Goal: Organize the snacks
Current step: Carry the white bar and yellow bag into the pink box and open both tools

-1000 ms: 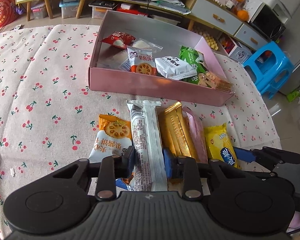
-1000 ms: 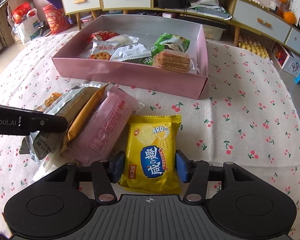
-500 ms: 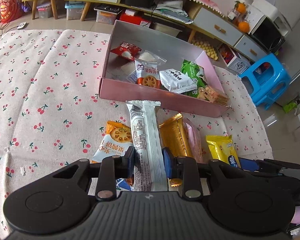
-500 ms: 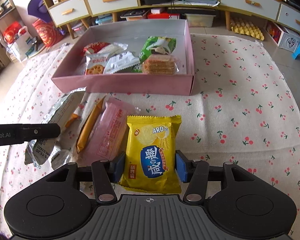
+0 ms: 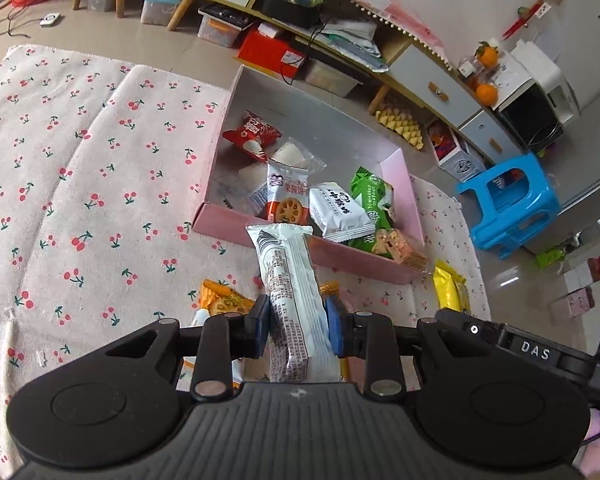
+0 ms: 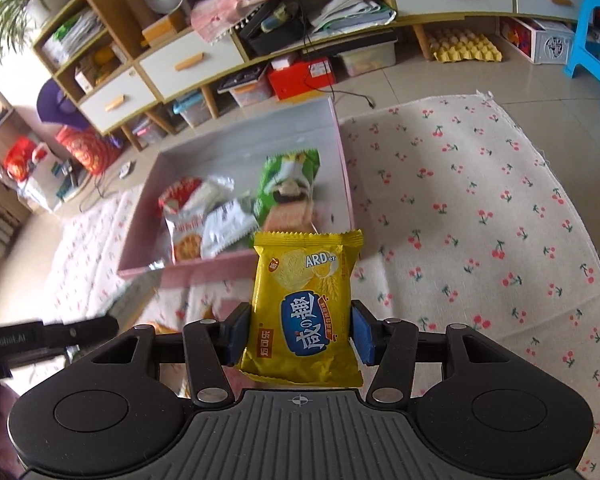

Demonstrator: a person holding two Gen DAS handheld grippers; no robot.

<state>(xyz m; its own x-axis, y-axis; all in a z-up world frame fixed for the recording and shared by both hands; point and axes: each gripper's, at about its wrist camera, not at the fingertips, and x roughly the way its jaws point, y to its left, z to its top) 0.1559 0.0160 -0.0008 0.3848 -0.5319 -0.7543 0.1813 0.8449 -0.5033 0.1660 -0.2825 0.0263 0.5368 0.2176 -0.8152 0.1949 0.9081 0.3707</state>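
the left gripper [image 5: 298, 332] is clamped across the width of a long white snack bar [image 5: 290, 300], pads pressing its two long edges near the lower third. gripping low leaves most of the bar projecting forward, so its free end can lead into the pink box [image 5: 360, 262]. the bar hangs clear of the cherry-print cloth [image 5: 80, 200]; an orange-and-white packet [image 5: 220, 300] lies on the cloth at about 9 o'clock from the left jaw.

the right gripper [image 6: 300, 338] is clamped on a yellow cracker packet [image 6: 306, 304], pads on its left and right sides just below mid-height. the packet is held flat-face toward the camera, top seal forward, which suits sliding it in over the near wall of the box.

position of the task items relative to the tools:
- in the left wrist view, the box sits at 12 to 1 o'clock from the left gripper; the bar's tip overlaps the near wall in the picture. whether it is above the wall or short of it cannot be told.
- in the right wrist view, the pink box [image 6: 204, 268] lies at 11 o'clock; the packet's top edge overlaps the box's near right corner.
- the box already holds a red packet [image 5: 252, 136], a green packet [image 5: 370, 196], a white packet [image 5: 340, 212] and a cracker stack [image 5: 400, 246], crowded toward the near wall. the far half of the box floor is bare, judged the better drop zone.

judged step: carrying both snacks to the box; release not yet made.
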